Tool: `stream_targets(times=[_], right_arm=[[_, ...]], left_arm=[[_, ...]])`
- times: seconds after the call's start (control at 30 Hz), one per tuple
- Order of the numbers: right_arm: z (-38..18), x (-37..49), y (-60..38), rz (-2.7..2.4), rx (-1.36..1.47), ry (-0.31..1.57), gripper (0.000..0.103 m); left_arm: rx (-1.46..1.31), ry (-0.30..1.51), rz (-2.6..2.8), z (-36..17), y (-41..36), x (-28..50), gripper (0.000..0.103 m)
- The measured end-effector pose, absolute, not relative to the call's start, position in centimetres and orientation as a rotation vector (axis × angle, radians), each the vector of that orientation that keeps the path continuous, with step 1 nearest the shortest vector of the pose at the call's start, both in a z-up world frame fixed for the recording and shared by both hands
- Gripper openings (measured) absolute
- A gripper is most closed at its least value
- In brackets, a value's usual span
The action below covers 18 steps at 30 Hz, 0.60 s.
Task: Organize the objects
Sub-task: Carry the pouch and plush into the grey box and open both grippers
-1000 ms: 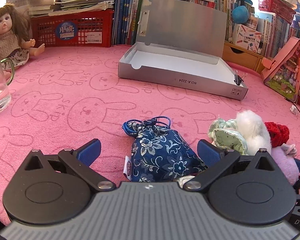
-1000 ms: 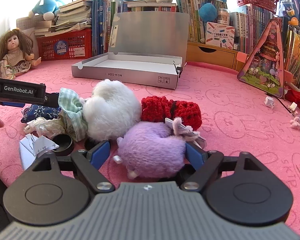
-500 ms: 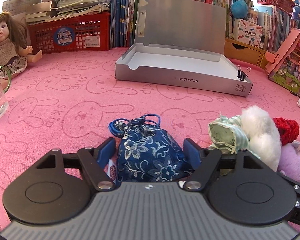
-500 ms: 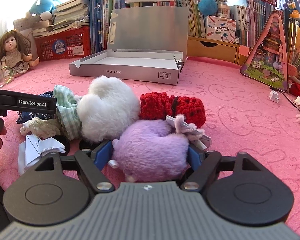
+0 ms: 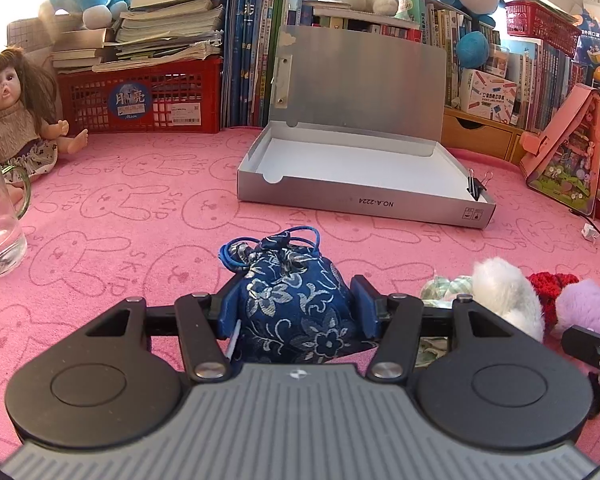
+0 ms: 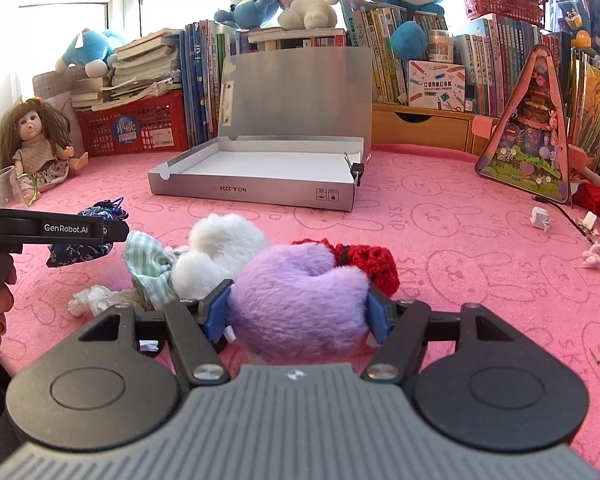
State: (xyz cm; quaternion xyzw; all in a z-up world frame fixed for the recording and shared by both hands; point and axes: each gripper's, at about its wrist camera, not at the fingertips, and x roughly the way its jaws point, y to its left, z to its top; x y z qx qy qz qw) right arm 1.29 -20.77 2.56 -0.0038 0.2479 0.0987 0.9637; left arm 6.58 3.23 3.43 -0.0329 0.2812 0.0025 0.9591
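Left gripper (image 5: 298,306) closing, blue pads pressed on floral drawstring pouch (image 5: 296,312) at lower centre; open silver box (image 5: 364,184) centre on pink rabbit-print cloth (image 5: 120,220), doll (image 5: 14,120) far left. Right gripper (image 6: 298,312) closing, clamped on purple plush (image 6: 300,300) at lower centre; white plush (image 6: 220,256) just left, bookshelves (image 6: 400,40) behind.

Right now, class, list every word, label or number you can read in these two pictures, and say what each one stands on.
"NO.A-2224", printed upside down: front wall of the silver box.
"GenRobot.AI": side of the left gripper.
"SKIP": pink mat.
"Moon", under two large characters: round sticker on the red basket.
Book spines, the basket's white label, the printer carton: too small to read.
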Motion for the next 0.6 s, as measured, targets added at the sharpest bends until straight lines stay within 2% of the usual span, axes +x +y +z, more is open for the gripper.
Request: stream_targets(times=[0.23,0.6], right_arm=[[4.9,4.7,-21.8,0.190,0.034,0.522,0.069],[8.1,15.3,-22.1,0.205,0.082,0.581,0.069]], left_arm=[[-0.049,0.543,-0.016,6.0,3.9,8.9,0.062],[-0.027,0.544,-0.001,8.7,4.5,17.8,0.062]])
